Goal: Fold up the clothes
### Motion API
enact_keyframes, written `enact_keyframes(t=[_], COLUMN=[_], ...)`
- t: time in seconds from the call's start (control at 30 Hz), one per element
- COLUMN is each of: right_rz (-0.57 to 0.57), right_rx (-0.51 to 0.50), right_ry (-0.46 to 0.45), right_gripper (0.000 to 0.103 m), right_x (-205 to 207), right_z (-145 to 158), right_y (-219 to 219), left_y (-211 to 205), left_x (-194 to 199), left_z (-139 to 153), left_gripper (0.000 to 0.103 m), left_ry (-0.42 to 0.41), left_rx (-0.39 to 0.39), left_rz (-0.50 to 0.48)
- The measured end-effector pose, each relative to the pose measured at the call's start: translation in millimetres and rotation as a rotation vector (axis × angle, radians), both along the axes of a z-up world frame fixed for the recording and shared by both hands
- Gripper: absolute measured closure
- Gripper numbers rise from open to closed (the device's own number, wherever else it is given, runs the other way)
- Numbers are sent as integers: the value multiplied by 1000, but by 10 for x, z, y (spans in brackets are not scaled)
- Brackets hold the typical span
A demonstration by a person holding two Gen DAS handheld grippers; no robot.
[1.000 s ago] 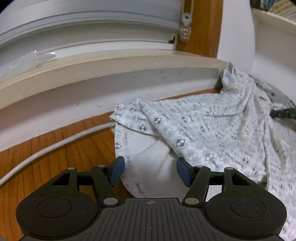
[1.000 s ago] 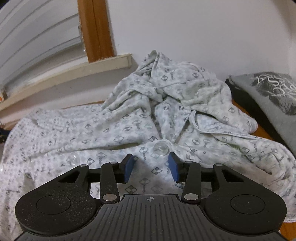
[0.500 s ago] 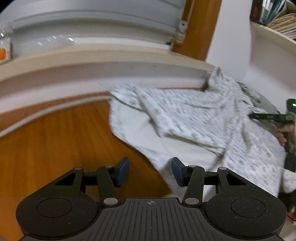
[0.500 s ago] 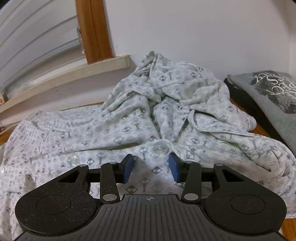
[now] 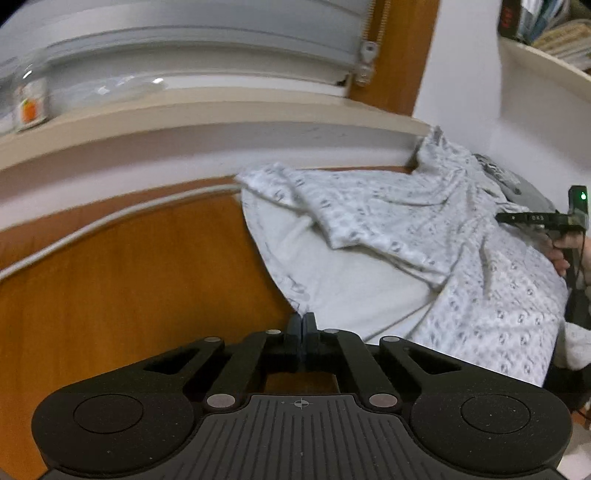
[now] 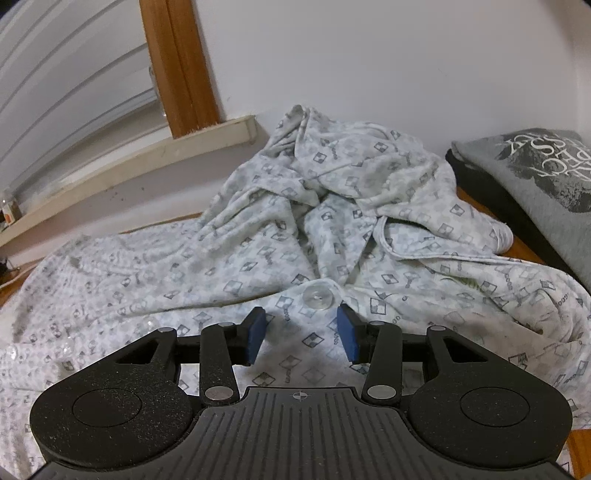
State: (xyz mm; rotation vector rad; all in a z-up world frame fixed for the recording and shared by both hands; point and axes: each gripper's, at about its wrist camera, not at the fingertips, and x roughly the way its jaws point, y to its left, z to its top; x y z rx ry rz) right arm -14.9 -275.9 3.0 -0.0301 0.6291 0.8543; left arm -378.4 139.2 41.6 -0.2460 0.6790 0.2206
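White cotton garment (image 5: pixel 424 236), printed with small grey squares, one clear button (image 6: pixel 320 296) at its front: lies crumpled across the wooden desk (image 5: pixel 129 280), bunched highest at the far corner where the window sill (image 5: pixel 207 110) meets the white wall (image 6: pixel 369 66). One hem is turned over, showing the plain inner side.

Left gripper (image 5: pixel 302 330): jaws fully together, pinched on the near hem of the garment at its lower edge, where cloth meets bare wood.

Right gripper (image 6: pixel 301 334): jaws partly apart, blue pads (image 6: pixel 255 334) over the flat front of the garment just short of the button; nothing pressed between them. In the left wrist view it shows at the right edge, held in a hand (image 5: pixel 565 251).

Open room: broad bare wood left of the garment, crossed only by a white cable (image 5: pixel 110 221) running along the far edge under the sill.

Right side: folded grey printed shirt (image 6: pixel 535 177) on dark cloth, just beside the garment's sleeve.

Surroundings: lowered blind (image 5: pixel 184 40), brown window frame (image 6: pixel 177 66), small jar (image 5: pixel 29 105) on the sill, shelf with books (image 5: pixel 546 33) at upper right.
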Motion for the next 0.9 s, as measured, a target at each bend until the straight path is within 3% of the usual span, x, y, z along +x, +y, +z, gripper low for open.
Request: enact_keyframes(t=[0.1,0.2,0.3,0.4,0.47,0.53,0.63,0.8,0.87,0.9], right_rz=[1,8,9,10,16,15,15,17,16,16], right_rx=[-3,-3,1,4,4,4,3,7,8,9], right_ry=[-2,-5,-2,1,4,4,3,7,8,9], right_gripper=[59,58,58,58,58,58,58,58,58,58], right_x=[2,2,8,16,25,22,21,31,27,26], right_z=[-1,-1,2,3,3,4,6,8,9,9], right_y=[2,1,-7,-12,-18,-20,-19,-27,-23,-23], left_y=[61,108,154,308,454,574,715,671,593,549], left_x=[24,144,403,767,1026,1239,1441,1726,1813,1829], left_z=[19,74,146,169,167,154,116,15,-25,-29], left_gripper=[102,97,75,65,65,65,62,55,60,90], left_ry=[21,-8,-27,-42,-43,-41,-67,-51,-29,-34], left_rx=[8,12,24,57,93,49,-77,-132,-106,-87], left_rz=[27,42,17,19,31,43,51,52,47,36])
